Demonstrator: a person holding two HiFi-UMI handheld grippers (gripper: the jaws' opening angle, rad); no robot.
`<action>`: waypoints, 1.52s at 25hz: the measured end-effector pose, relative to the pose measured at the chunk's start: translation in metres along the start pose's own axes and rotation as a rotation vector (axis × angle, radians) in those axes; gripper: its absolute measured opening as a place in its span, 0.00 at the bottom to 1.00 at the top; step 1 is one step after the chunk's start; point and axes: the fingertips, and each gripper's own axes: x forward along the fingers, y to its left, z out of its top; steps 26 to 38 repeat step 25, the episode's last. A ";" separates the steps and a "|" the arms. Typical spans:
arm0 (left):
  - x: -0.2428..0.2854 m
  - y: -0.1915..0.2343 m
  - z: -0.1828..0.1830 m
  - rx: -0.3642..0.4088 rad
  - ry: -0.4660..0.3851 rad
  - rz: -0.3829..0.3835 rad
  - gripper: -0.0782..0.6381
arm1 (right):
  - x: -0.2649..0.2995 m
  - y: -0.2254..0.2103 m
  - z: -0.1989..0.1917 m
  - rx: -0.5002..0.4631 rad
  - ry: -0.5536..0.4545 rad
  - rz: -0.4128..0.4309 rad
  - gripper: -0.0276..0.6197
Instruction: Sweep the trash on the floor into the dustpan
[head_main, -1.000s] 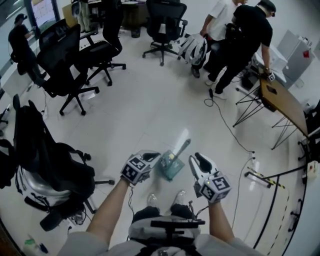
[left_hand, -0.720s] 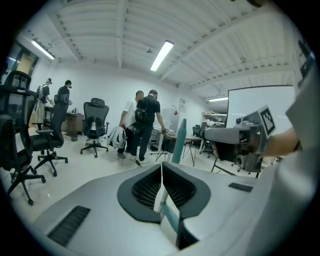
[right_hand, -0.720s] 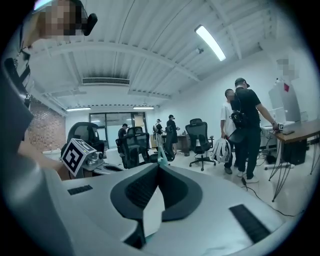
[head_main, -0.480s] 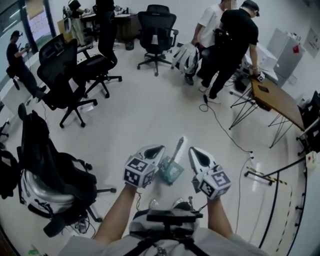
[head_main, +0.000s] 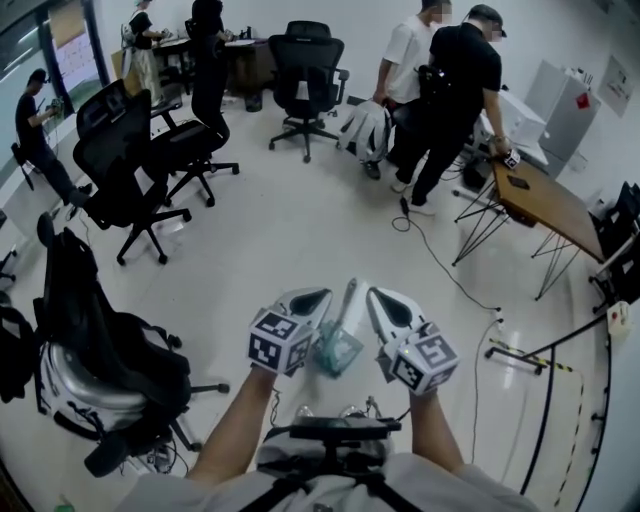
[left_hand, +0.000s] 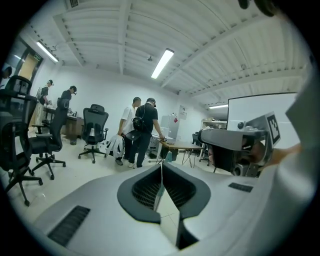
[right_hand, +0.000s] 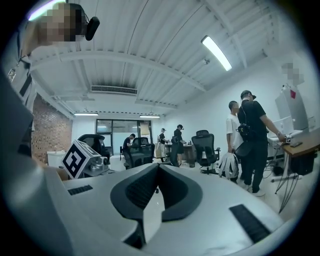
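A teal dustpan hangs between my two grippers, above the pale floor, with its handle pointing up the head view. My left gripper is shut on the pan's thin left edge. In the left gripper view that edge shows as a narrow teal strip pinched between the pads. To the pan's right my right gripper is shut and holds nothing. In its own view the pads meet over bare floor. No trash shows in any view.
A chair loaded with a black backpack stands close on the left, and black office chairs stand farther back. Two people stand by a wooden table at the right. A cable and a stand's legs lie on the floor.
Both grippers have risen, and the dustpan has come up with the left one. Its handle now points more straight up the picture. The head view has lifted too.
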 end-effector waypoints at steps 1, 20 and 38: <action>-0.001 0.000 -0.001 0.001 0.003 0.002 0.12 | 0.002 0.001 0.000 -0.002 -0.002 0.003 0.05; 0.000 0.002 -0.001 0.004 0.003 -0.006 0.12 | 0.009 0.002 0.010 -0.020 -0.024 0.010 0.05; 0.002 -0.002 -0.003 0.005 -0.004 -0.015 0.12 | 0.009 -0.001 0.010 -0.026 -0.030 -0.010 0.05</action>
